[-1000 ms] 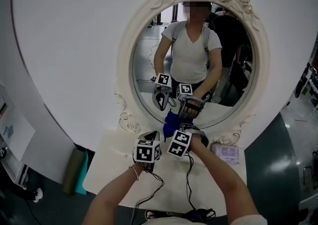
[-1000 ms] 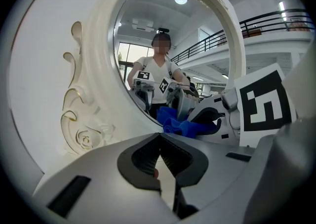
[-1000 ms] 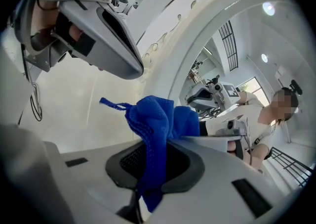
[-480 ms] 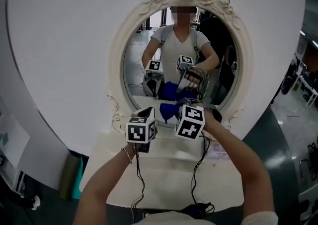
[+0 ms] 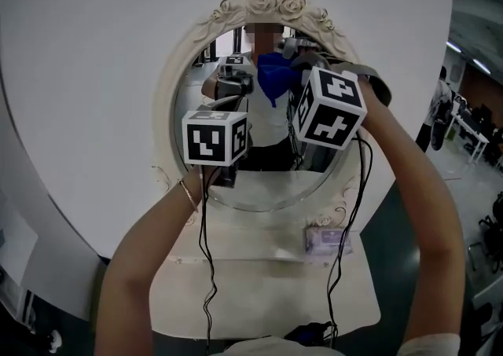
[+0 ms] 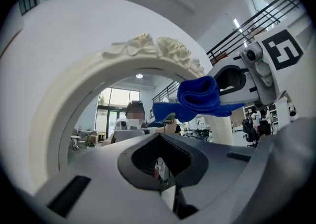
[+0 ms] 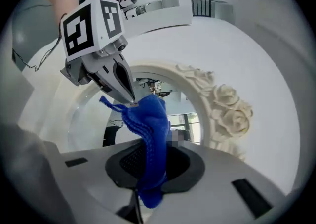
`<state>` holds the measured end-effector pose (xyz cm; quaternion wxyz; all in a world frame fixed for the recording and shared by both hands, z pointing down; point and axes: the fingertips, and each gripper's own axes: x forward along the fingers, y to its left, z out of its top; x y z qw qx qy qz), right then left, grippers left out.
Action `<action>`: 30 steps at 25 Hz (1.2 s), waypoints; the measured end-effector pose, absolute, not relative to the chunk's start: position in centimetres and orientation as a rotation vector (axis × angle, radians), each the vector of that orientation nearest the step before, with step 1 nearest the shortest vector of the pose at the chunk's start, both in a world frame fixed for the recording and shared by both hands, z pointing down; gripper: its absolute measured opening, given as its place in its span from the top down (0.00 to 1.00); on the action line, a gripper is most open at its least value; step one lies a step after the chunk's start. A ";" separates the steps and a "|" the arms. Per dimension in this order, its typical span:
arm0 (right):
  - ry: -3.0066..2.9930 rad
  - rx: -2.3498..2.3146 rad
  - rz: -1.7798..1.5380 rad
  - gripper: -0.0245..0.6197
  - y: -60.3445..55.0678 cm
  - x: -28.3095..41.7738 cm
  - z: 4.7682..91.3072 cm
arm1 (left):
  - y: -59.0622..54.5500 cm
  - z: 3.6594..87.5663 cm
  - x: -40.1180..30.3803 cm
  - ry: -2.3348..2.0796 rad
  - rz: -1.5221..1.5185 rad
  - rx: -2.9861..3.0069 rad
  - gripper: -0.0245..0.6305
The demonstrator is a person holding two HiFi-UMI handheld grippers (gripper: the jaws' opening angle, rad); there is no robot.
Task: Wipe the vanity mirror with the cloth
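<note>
Against a curved white wall (image 5: 94,71), a big oval mirror (image 5: 271,178) in a cream frame topped with carved roses, upright at the back of a white table (image 5: 259,291). Raised before the upper glass, the right gripper (image 7: 148,168), clamped on a blue cloth (image 7: 150,129) bunched up from between its jaws, close under the roses; touching the glass or just off it, cannot tell. Lower and to the left, the left gripper (image 6: 163,163), jaws together on nothing, tip just beside the cloth's corner. On the table near the mirror's foot, a small pale packet (image 5: 328,241). Down over the table from both grippers, thin black cables (image 5: 206,268)
</note>
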<state>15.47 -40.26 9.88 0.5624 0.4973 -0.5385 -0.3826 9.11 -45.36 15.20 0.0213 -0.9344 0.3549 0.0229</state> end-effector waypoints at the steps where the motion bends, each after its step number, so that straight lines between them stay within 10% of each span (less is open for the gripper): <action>1: -1.244 1.181 -0.928 0.86 -40.2 15.6 8.6 | -45.1 13.7 9.4 1.092 0.091 -2.879 0.95; 30: -1.126 1.134 -0.844 0.86 -40.7 21.2 12.7 | -44.6 13.2 14.1 1.052 0.104 -2.859 0.95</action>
